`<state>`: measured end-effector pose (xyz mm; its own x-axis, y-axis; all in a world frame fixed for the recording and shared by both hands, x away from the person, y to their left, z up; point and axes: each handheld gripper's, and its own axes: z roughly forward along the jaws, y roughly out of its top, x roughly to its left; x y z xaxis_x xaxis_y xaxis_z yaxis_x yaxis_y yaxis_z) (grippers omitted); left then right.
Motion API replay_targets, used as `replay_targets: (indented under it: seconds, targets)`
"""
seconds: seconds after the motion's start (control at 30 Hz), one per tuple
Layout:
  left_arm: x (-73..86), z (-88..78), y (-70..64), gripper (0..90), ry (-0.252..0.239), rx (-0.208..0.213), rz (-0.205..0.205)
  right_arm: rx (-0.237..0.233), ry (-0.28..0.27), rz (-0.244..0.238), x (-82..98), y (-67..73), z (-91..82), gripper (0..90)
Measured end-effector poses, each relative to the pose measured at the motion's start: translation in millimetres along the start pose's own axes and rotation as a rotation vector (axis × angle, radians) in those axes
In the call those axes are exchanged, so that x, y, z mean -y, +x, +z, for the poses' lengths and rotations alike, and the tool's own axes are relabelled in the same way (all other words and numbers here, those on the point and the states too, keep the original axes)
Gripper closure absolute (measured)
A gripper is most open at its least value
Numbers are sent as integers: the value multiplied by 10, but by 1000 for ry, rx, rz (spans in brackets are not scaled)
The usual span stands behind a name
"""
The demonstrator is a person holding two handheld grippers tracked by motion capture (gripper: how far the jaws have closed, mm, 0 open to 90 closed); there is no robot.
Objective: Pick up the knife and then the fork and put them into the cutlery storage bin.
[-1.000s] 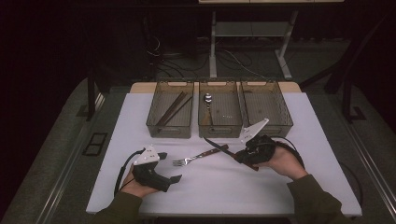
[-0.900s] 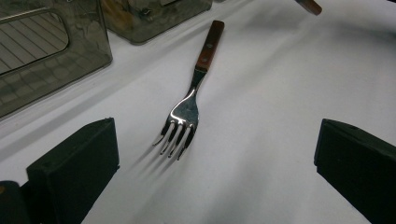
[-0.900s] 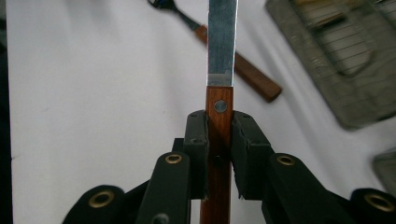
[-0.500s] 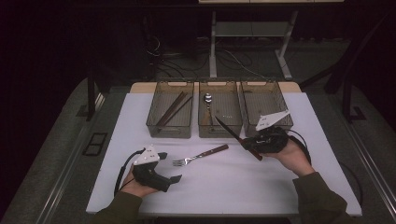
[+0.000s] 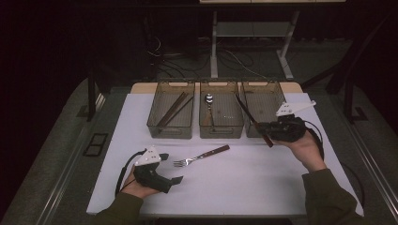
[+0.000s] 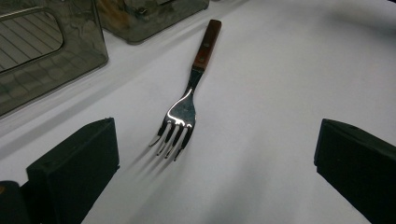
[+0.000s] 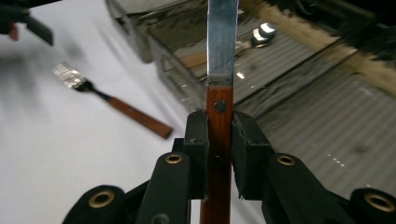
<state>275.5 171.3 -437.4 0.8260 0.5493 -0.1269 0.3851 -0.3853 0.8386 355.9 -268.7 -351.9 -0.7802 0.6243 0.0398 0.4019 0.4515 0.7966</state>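
My right gripper is shut on the wooden handle of a table knife, held above the mat at the front of the right bin. The blade slants up and back over that bin. In the right gripper view both pads clamp the knife and my gripper points at the bins. A fork with a wooden handle lies flat on the white mat. My left gripper rests just to the fork's left, open. Its jaws stand wide with the fork lying ahead of them, untouched.
Three smoky clear bins stand in a row at the back of the white mat. The left bin holds dark sticks; the middle bin holds a spoon. Beyond the table stand a dark floor, cables and a desk frame.
My right gripper has carried the knife up and to the right, from beside the fork to the front of the right bin. The left gripper and the fork have stayed put.
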Motion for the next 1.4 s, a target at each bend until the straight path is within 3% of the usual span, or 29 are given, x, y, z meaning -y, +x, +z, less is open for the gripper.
replay_targets:
  seconds: [0.3, 0.53, 1.03, 1.4]
  targets:
    - [1, -3, 2, 0, -2, 1, 0, 88, -34, 21, -193, -252, -210, 771]
    - [2, 0, 1, 0, 2, 0, -1, 138, -62, 47, -291, -425, -274, 771]
    - [1, 1, 0, 0, 0, 3, -1, 216, -49, 145, -211, -808, -145, 771]
    - [3, 2, 2, 0, -1, 6, -4, 248, 29, 190, -99, -1004, 56, 771]
